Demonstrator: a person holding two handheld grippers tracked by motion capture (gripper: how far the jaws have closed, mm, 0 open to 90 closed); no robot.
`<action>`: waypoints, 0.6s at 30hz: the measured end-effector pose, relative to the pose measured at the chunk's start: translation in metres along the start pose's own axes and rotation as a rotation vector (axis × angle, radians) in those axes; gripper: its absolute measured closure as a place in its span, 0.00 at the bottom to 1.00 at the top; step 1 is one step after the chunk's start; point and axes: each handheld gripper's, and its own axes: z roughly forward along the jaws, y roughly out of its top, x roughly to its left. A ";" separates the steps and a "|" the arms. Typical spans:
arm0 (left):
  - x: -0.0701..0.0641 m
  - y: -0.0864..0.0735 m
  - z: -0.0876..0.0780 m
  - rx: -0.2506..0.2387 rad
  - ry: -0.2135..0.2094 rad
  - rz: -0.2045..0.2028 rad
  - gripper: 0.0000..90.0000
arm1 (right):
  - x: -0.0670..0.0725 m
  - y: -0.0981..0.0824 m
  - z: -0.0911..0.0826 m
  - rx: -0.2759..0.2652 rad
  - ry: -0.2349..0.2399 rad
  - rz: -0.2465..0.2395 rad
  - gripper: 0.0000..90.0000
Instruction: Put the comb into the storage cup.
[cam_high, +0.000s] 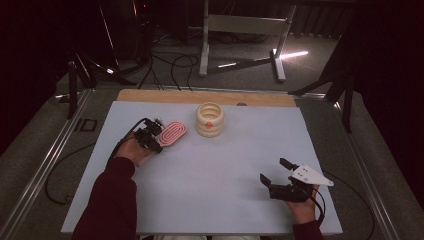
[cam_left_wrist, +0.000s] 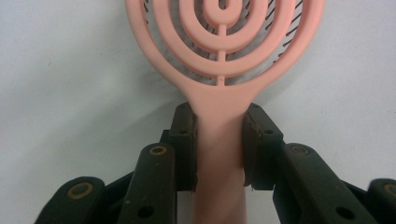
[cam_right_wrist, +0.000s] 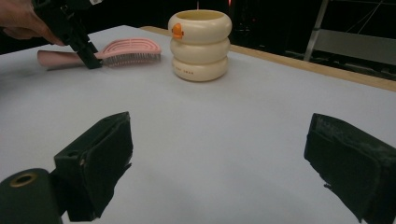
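A pink hairbrush (cam_high: 172, 133) lies bristles down on the pale mat (cam_high: 215, 170), left of centre. My left gripper (cam_high: 155, 143) comes at it from the near left and is shut on its handle. In the left gripper view both black pads (cam_left_wrist: 187, 140) press the sides of the handle just below the brush's ringed head (cam_left_wrist: 219, 91). A cream ribbed cup (cam_high: 209, 120) with an orange mark stands upright to the right of the brush. My right gripper (cam_high: 272, 169) rests at the near right, open with nothing between its jaws (cam_right_wrist: 219, 158). The right gripper view has the brush (cam_right_wrist: 130, 49), the left gripper (cam_right_wrist: 91, 60) and the cup (cam_right_wrist: 200, 44) farther off.
A wooden strip (cam_high: 200, 96) runs along the mat's far edge. Metal rails (cam_high: 55, 150) flank the table on both sides. Beyond the table stand a white frame (cam_high: 240, 40) and cables on the floor. Open mat lies between the two grippers.
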 end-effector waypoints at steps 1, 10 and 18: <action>0.000 0.000 0.000 -0.001 0.004 -0.001 0.77 | 0.000 0.000 0.000 0.000 0.000 0.001 0.09; -0.003 -0.001 -0.004 -0.035 0.008 -0.009 0.77 | 0.000 0.000 -0.001 -0.001 0.000 0.006 0.09; -0.003 -0.002 -0.011 -0.058 0.015 -0.018 0.77 | 0.000 0.000 -0.001 -0.001 0.001 0.005 0.09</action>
